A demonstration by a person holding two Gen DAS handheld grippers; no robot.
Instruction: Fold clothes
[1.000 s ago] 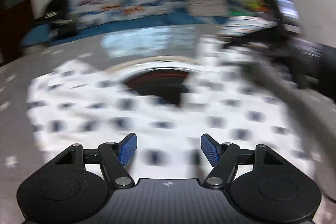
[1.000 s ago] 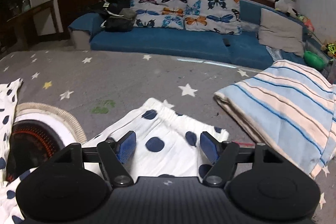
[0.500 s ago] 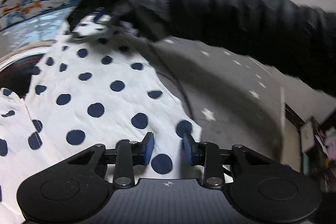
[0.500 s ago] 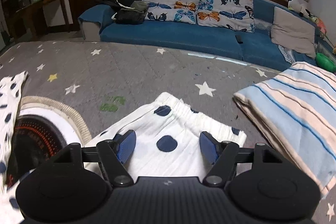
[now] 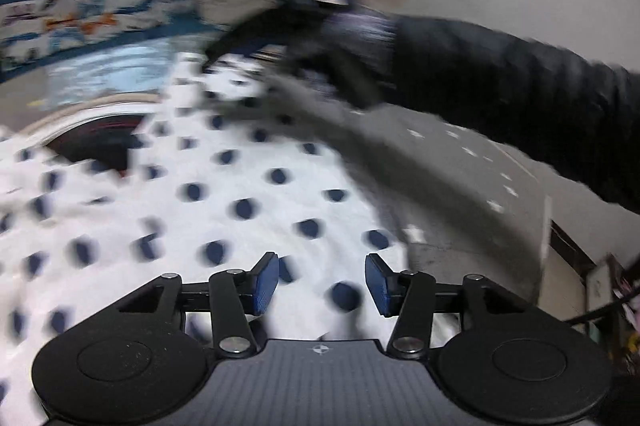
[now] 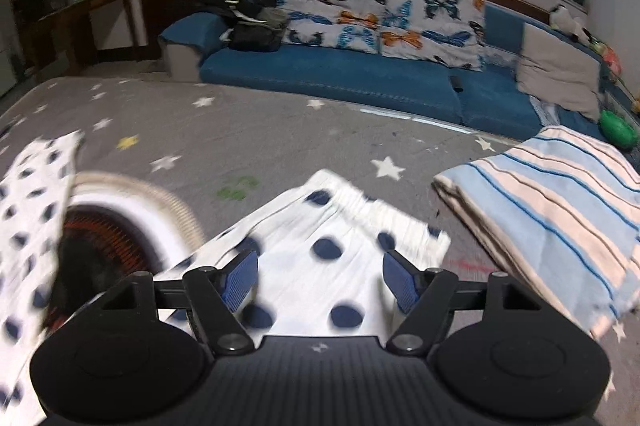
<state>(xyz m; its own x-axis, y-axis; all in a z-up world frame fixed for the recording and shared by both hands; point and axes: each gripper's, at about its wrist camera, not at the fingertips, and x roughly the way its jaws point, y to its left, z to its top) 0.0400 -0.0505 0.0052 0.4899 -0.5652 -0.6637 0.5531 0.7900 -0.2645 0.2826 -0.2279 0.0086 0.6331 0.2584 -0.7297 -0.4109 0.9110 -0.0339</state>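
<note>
A white garment with navy polka dots [image 5: 224, 194] lies spread on the grey star-patterned surface. My left gripper [image 5: 321, 282] hovers over its near right part, jaws opening, blue pads apart with only cloth beneath them. In the right wrist view the garment's gathered waistband end [image 6: 360, 214] lies just ahead of my right gripper [image 6: 320, 280], which is open and opening slightly wider above the dotted cloth. The right gripper [image 5: 248, 42] and a dark sleeve [image 5: 500, 94] show blurred at the garment's far edge in the left wrist view.
A folded blue and cream striped cloth [image 6: 560, 210] lies to the right. A round red and black object with a pale rim [image 6: 104, 226] sits partly under the garment. A blue sofa [image 6: 360, 82] with butterfly cushions lines the far side.
My left gripper's jaws narrowed and have now widened again while it swung across the garment. The right gripper view shifted slightly, with the waistband end lying a little farther ahead.
</note>
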